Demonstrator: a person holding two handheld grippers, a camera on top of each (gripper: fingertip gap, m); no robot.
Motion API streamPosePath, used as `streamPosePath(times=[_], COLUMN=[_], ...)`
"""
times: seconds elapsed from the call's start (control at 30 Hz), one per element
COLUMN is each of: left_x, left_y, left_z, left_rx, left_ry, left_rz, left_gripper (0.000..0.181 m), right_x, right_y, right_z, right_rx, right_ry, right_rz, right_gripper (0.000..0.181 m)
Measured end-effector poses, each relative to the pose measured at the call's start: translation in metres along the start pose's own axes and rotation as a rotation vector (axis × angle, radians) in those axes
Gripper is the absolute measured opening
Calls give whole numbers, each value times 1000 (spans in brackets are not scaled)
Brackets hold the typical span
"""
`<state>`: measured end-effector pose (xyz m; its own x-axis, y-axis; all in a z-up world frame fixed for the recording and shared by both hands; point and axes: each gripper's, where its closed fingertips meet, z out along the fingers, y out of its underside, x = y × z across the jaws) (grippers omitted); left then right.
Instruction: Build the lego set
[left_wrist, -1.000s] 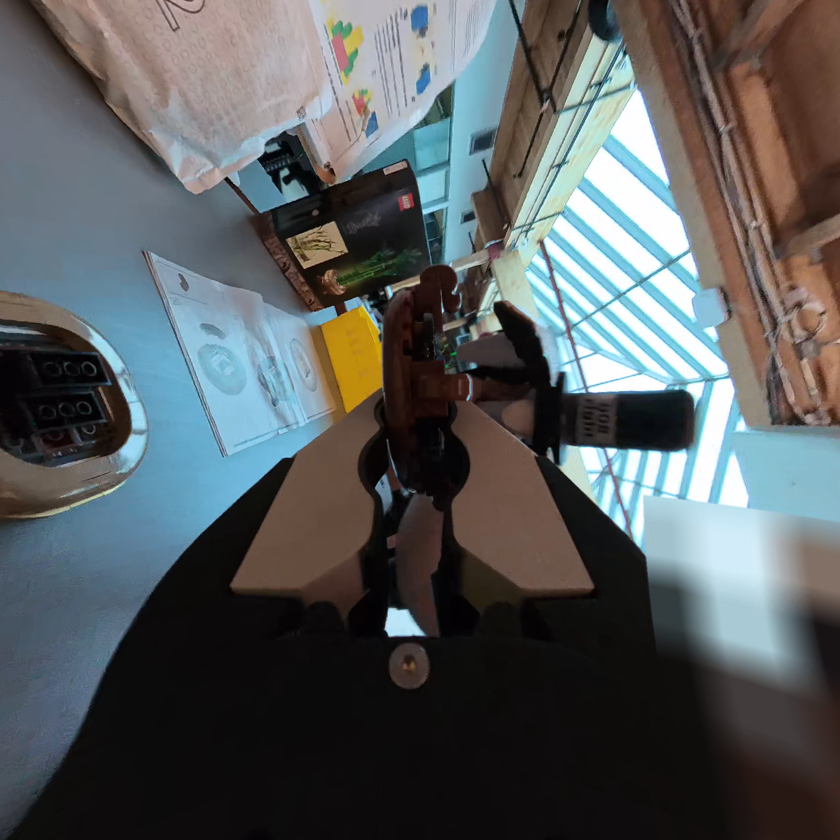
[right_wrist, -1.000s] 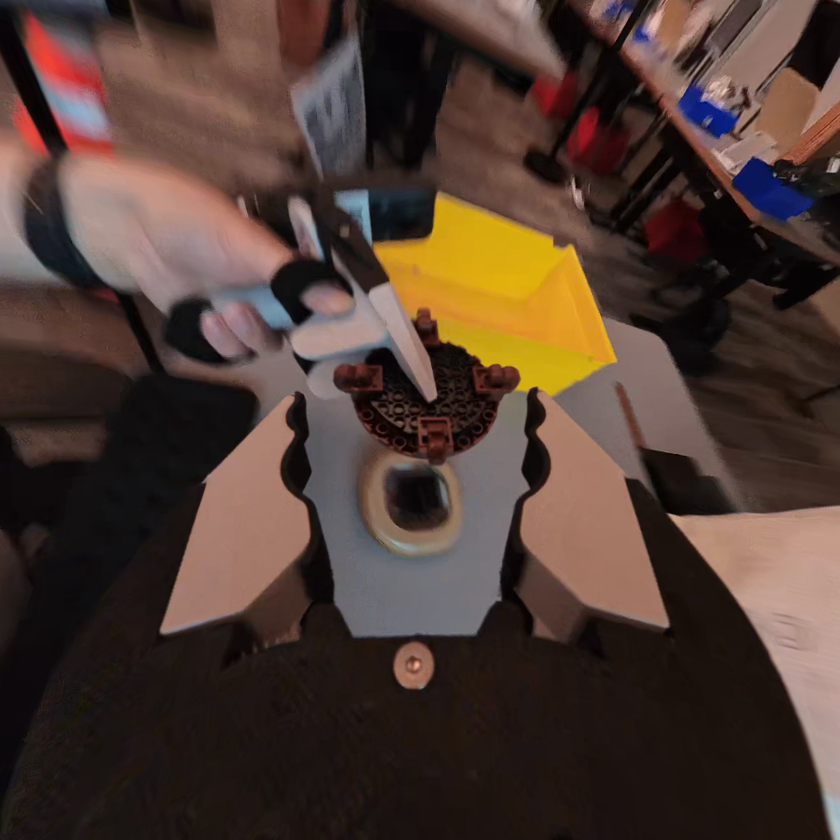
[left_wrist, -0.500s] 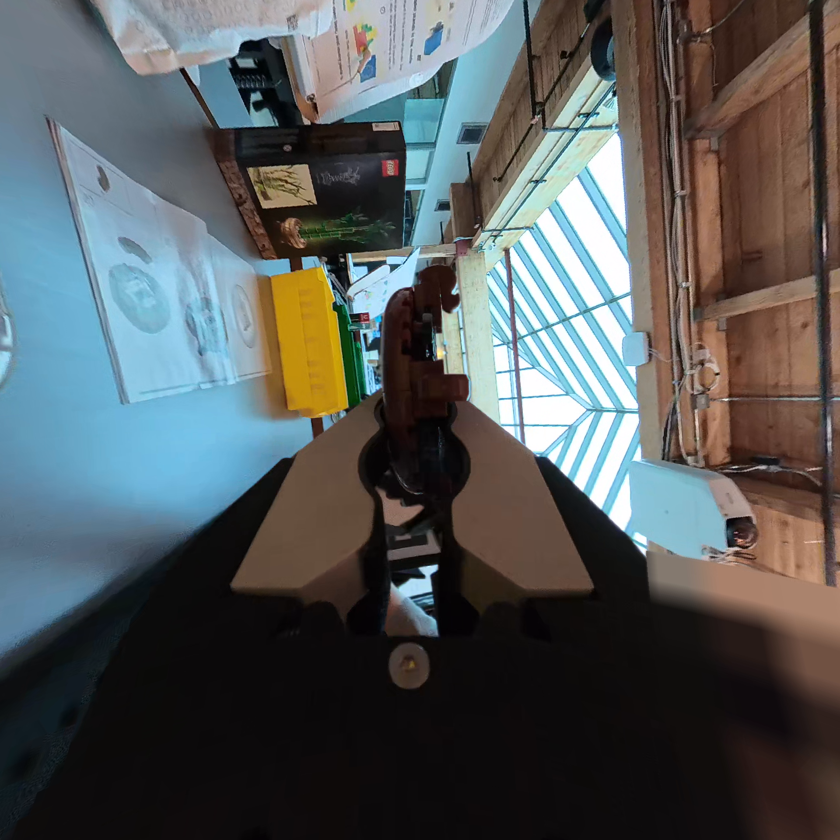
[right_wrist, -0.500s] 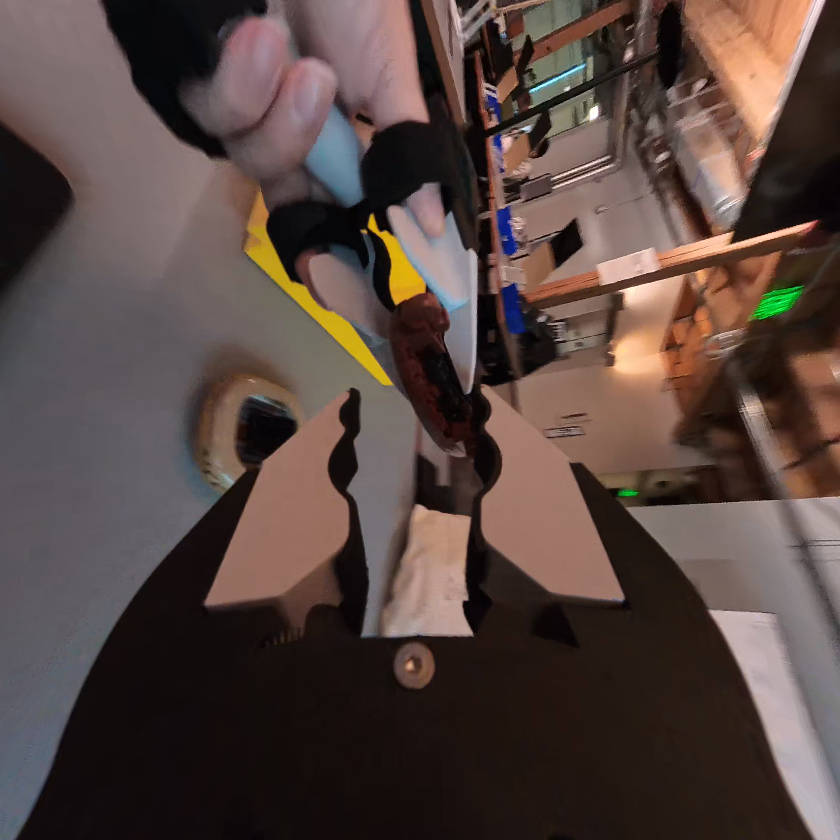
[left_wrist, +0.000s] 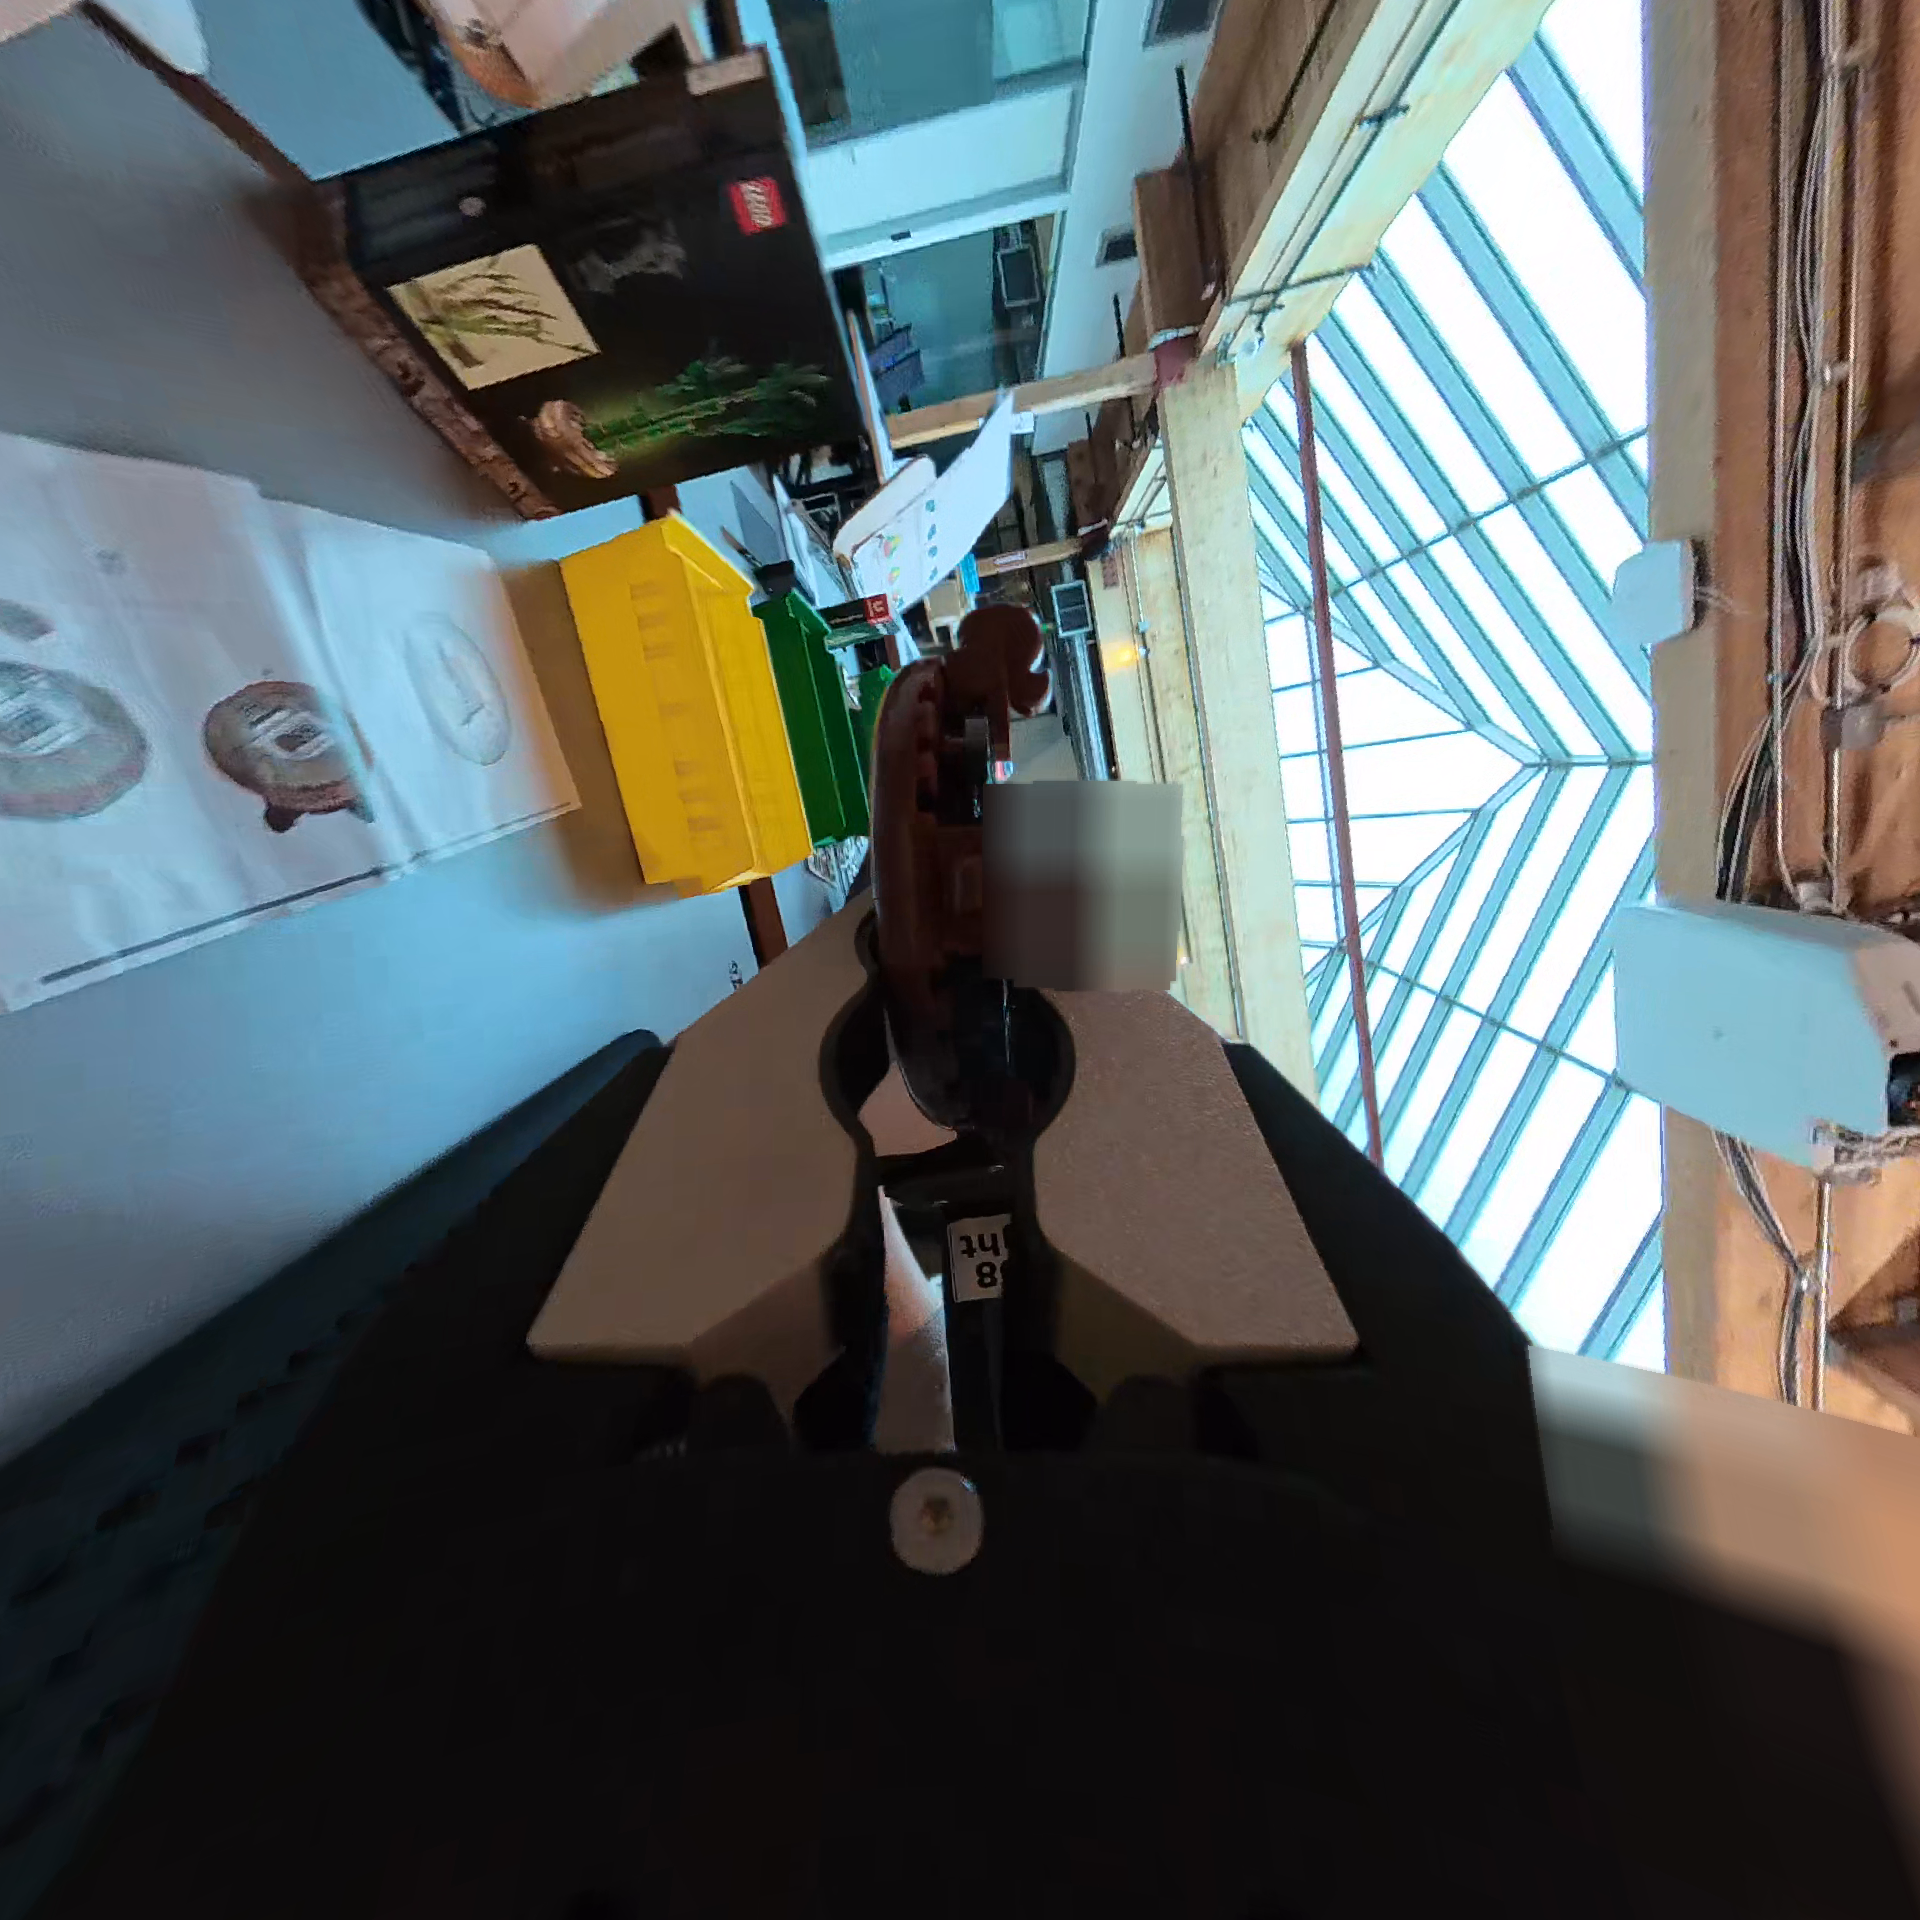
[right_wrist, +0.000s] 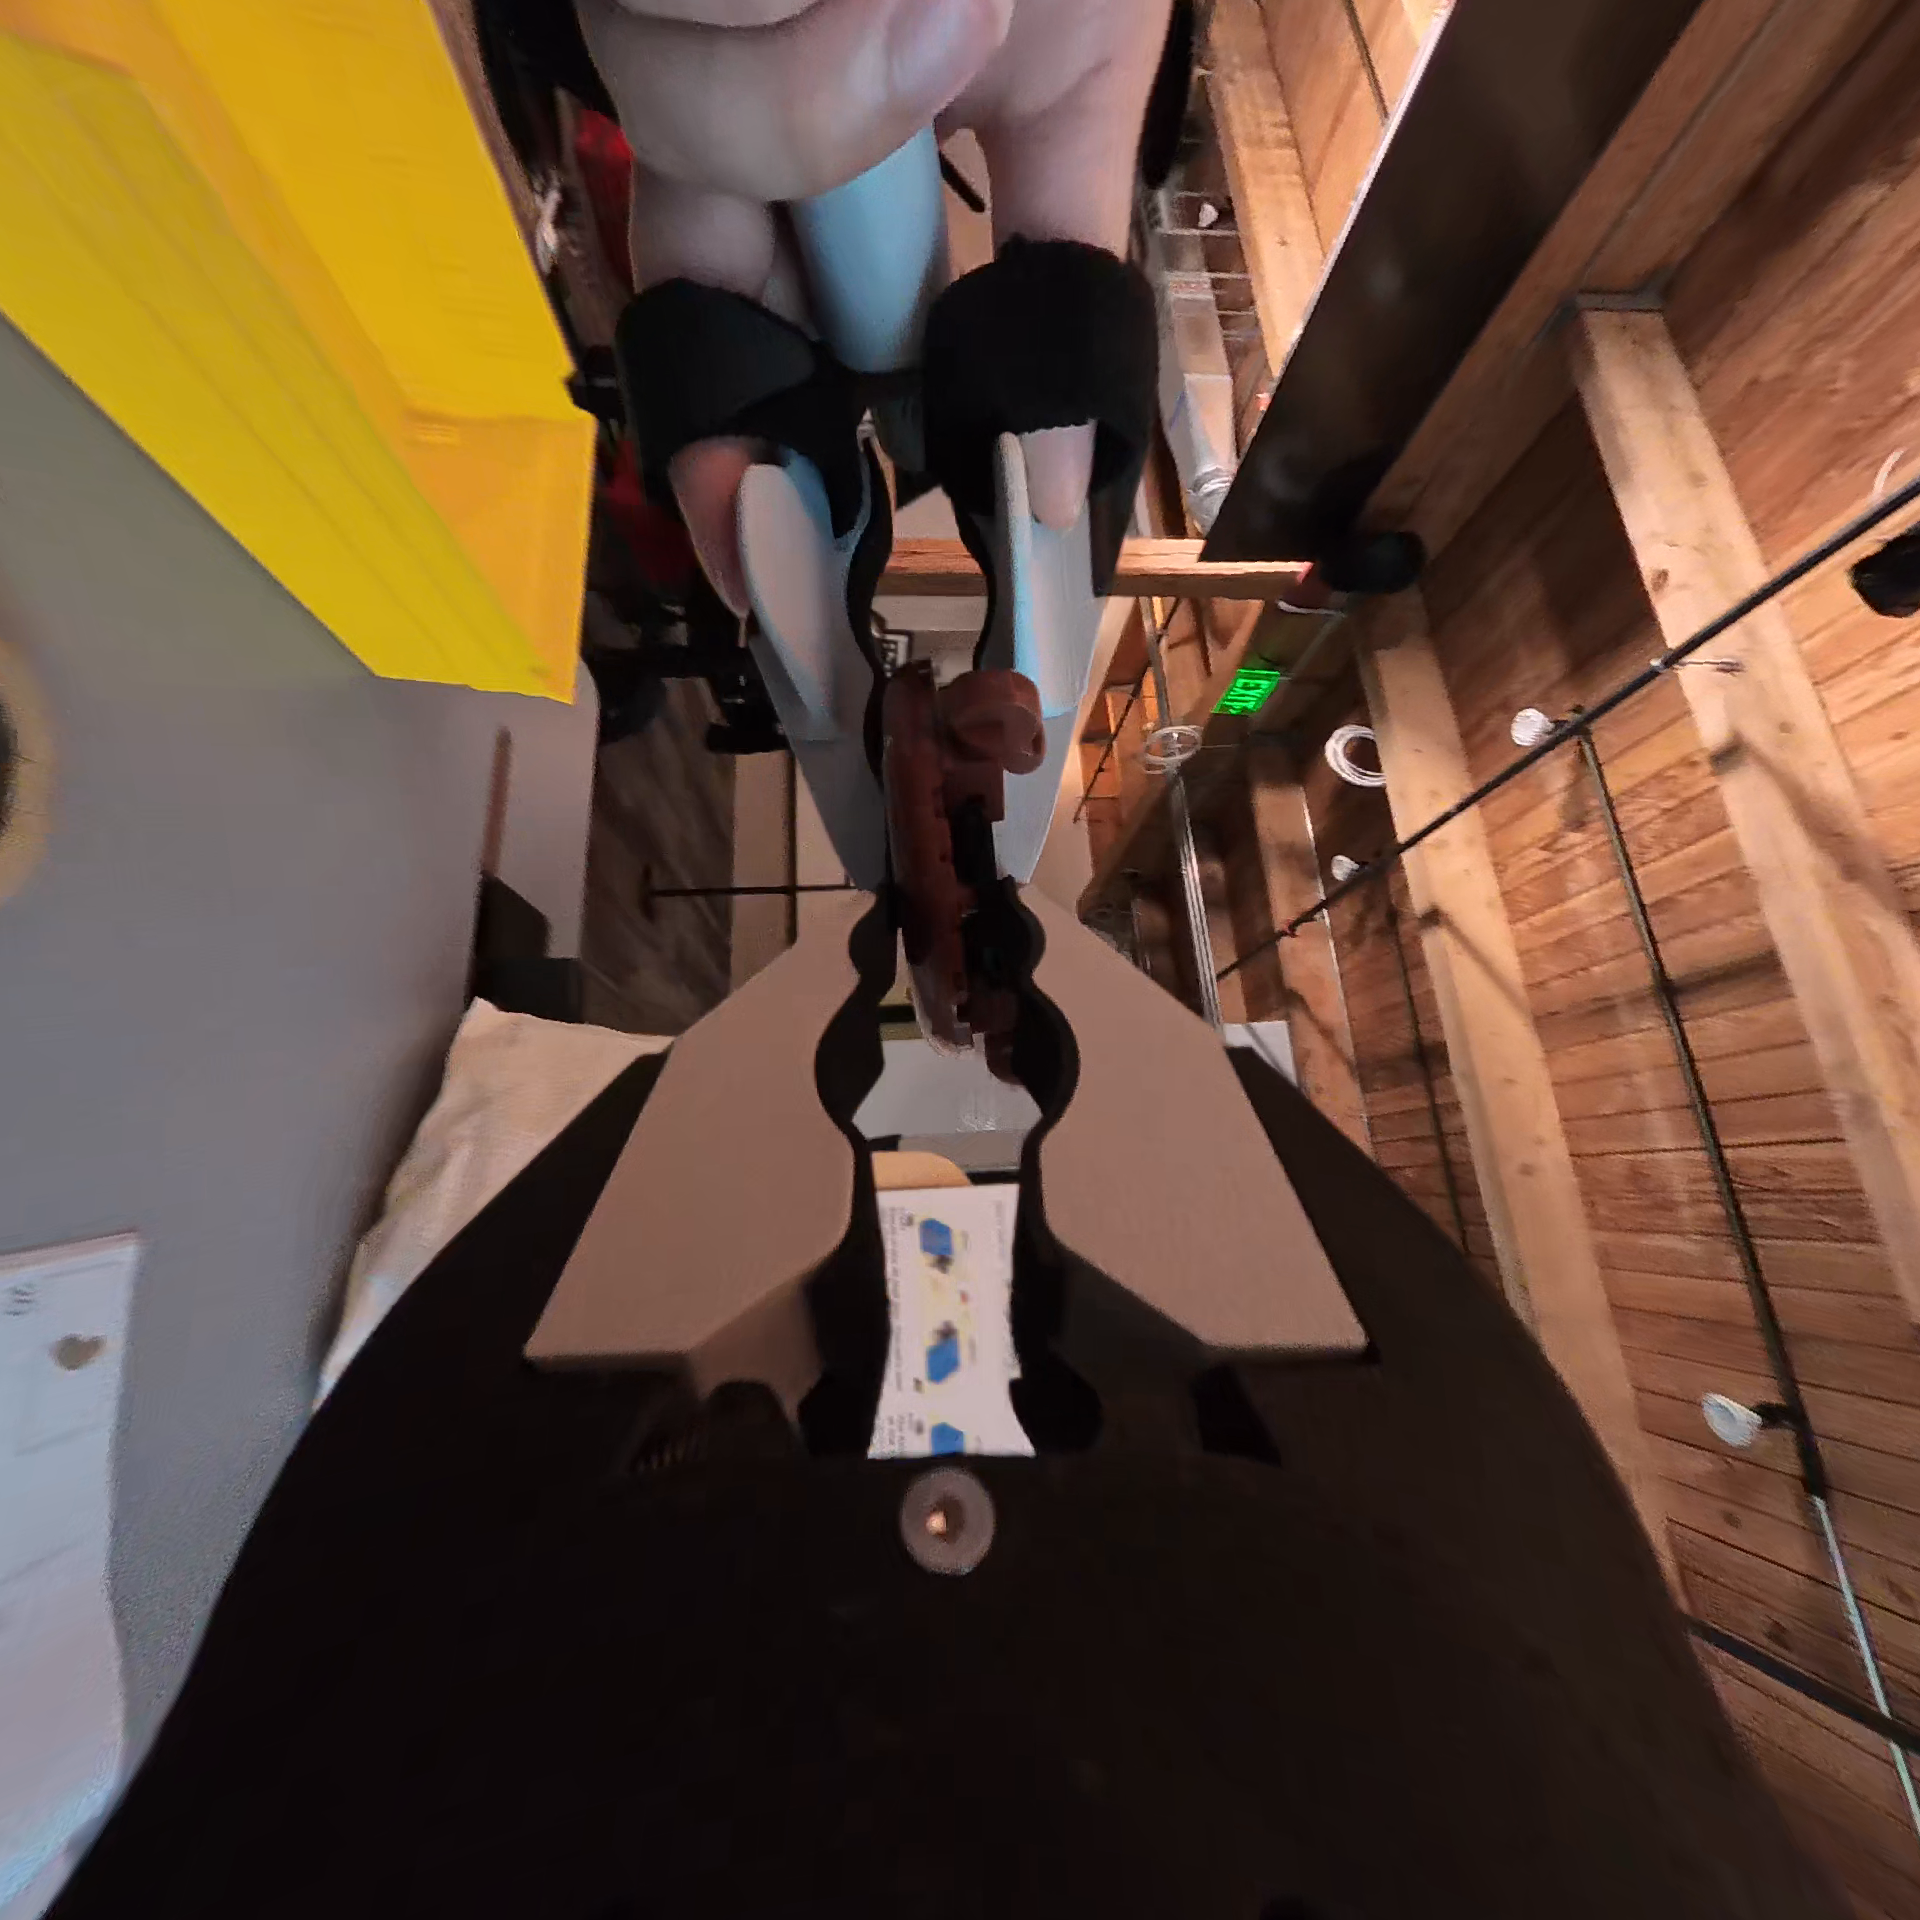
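Lego round brown studded plate assembly (left_wrist: 920, 894), edge-on, clamped between left gripper (left_wrist: 951, 1049) fingers, held up off grey table (left_wrist: 260, 1091). Seen again in right wrist view (right_wrist: 940, 883) at 12 o'clock: right gripper (right_wrist: 951, 971) narrowed onto its near end, apparently pinching it, while far end sits in left gripper (right_wrist: 925, 769). Open white instruction booklet (left_wrist: 208, 707) at 9 o'clock, yellow plastic bin (left_wrist: 686, 717) and dark set box (left_wrist: 592, 301) toward 11. Step: likely mid-air handover or regrip of base. Next: confirm firm hold on right before releasing left; thin edge-on plate could twist or slip.
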<state>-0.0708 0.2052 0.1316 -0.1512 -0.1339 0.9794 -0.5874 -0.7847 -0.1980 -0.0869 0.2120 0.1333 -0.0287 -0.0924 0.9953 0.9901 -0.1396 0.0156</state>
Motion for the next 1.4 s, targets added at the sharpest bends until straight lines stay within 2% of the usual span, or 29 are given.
streamPosePath(times=[0.07, 0.13, 0.33, 0.43, 0.53, 0.63, 0.7, 0.8, 0.87, 0.97, 1.13, 1.23, 1.33, 1.4], left_x=[18, 40, 94, 112, 126, 118, 102, 76, 74, 76, 69, 65, 52, 47], left_y=[0, 2, 7, 19, 37, 49, 47, 26, 29, 50, 58, 57, 54, 54], left_z=[9, 17, 34, 33, 19, 2, -11, -28, -31, -17, 0, 0, -3, -7], left_rx=[-16, -29, -60, -88, -130, -130, -91, 85, 159, 160, 171, 173, 171, 181], left_ry=[24, 77, 135, 166, 210, 198, 144, -27, -28, 69, 177, 242, 212, 214], left_rz=[18, 32, 96, 120, 203, 432, 661, 1059, 1226, 1262, 1216, 1166, 1237, 1285], left_gripper=[17, 25, 49, 58, 56, 53, 53, 59, 63, 70, 66, 56, 36, 30], right_x=[18, 36, 91, 112, 122, 124, 125, 122, 119, 108, 84, 68, 55, 48], right_y=[6, 12, 34, 49, 57, 50, 42, 26, 13, 1, -11, -17, -20, -21], right_z=[-6, -13, -29, -37, -47, -58, -67, -79, -85, -85, -74, -65, -55, -50], right_rx=[-9, -18, -29, -24, 48, 206, 305, 454, 564, 679, 763, 762, 741, 742], right_ry=[29, 79, 155, 157, 100, -23, -85, -211, -292, -375, -430, -465, -505, -532], right_rz=[-7, -15, 158, 311, 566, 915, 1084, 1330, 1480, 1649, 1766, 1803, 1841, 1866], right_gripper=[17, 16, 16, 15, 16, 15, 16, 15, 15, 15, 15, 15, 15, 16])
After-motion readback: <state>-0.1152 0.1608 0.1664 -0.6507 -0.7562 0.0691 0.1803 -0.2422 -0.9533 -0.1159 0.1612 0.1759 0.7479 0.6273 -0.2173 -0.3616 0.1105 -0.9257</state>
